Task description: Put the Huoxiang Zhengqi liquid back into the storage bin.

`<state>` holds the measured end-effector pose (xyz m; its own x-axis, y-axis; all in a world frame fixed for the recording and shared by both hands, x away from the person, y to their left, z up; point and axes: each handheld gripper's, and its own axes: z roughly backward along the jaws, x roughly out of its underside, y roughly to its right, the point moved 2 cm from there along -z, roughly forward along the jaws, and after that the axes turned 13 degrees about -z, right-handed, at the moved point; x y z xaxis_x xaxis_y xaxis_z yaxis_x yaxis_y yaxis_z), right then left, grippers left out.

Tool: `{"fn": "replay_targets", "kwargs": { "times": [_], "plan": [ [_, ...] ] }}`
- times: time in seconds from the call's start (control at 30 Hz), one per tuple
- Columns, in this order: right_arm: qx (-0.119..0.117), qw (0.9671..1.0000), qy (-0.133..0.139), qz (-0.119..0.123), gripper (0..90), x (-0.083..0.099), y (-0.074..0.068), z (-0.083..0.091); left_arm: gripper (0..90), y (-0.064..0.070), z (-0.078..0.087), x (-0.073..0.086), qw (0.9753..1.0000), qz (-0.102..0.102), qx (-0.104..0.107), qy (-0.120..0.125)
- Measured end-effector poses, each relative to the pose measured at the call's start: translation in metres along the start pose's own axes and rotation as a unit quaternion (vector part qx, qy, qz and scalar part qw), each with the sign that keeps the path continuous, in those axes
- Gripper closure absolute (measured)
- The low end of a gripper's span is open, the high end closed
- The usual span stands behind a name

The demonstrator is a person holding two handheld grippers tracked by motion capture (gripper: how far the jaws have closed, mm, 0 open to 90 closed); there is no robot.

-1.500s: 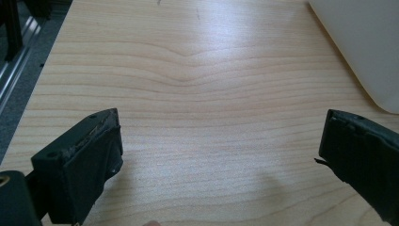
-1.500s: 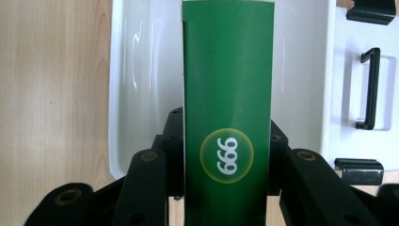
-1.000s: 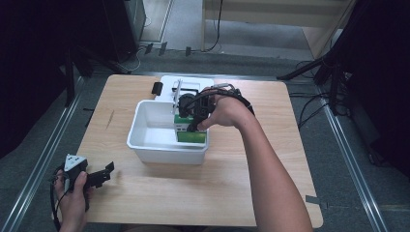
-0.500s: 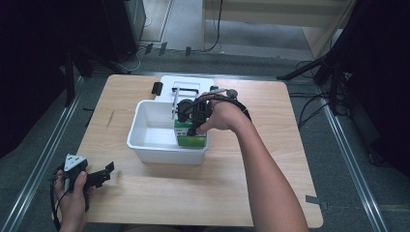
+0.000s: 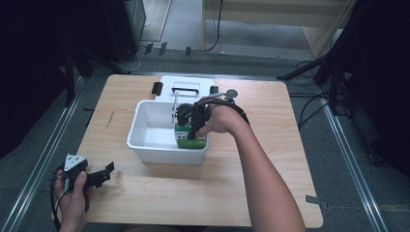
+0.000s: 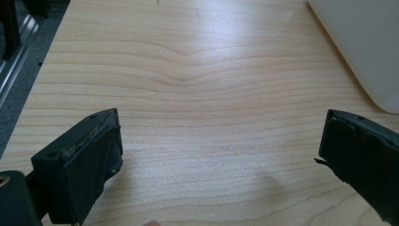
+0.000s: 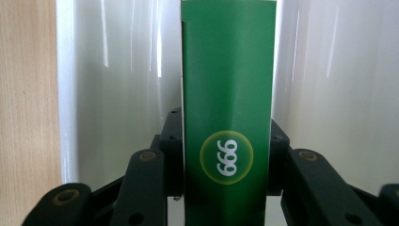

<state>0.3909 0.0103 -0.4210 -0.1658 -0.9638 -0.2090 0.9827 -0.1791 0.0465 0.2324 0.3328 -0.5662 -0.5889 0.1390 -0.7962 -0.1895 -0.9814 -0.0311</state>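
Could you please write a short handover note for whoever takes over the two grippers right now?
Right gripper: jaws shut on the green cardboard box, held inside the white plastic tub at its right end.
Left gripper: jaws open, holding nothing, low over the light wooden table near its front-left corner.
Done: box brought into the tub.
Left: probably release it and withdraw the right gripper. Whether the box touches the tub's bottom cannot be told.

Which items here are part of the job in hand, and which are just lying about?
In use: green box, clamped in the right gripper; white bin it is held in.
Lying about: white lid behind the bin; left gripper, open over bare table.
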Motion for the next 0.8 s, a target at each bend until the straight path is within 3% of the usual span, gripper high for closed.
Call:
{"fn": "replay_targets", "kwargs": {
  "times": [0.17,0.43,0.7,0.8],
  "plan": [
    [-0.005,1.0000,-0.002,-0.005,62.4,0.001,0.001,-0.003,1.0,0.000,0.000,0.000,1.0000,0.000,0.000,0.000],
    [-0.010,0.9995,0.012,-0.027,58.5,0.003,0.002,0.006,1.0,0.000,0.000,0.000,1.0000,0.000,-0.001,0.000],
    [-0.012,0.9962,0.030,-0.081,43.7,0.008,0.003,0.023,1.0,0.000,0.000,0.000,1.0000,-0.001,-0.001,-0.001],
    [0.000,0.9943,0.036,-0.101,39.9,0.009,0.003,0.031,1.0,0.000,0.000,0.000,1.0000,-0.001,-0.001,0.000]
  ]
}}
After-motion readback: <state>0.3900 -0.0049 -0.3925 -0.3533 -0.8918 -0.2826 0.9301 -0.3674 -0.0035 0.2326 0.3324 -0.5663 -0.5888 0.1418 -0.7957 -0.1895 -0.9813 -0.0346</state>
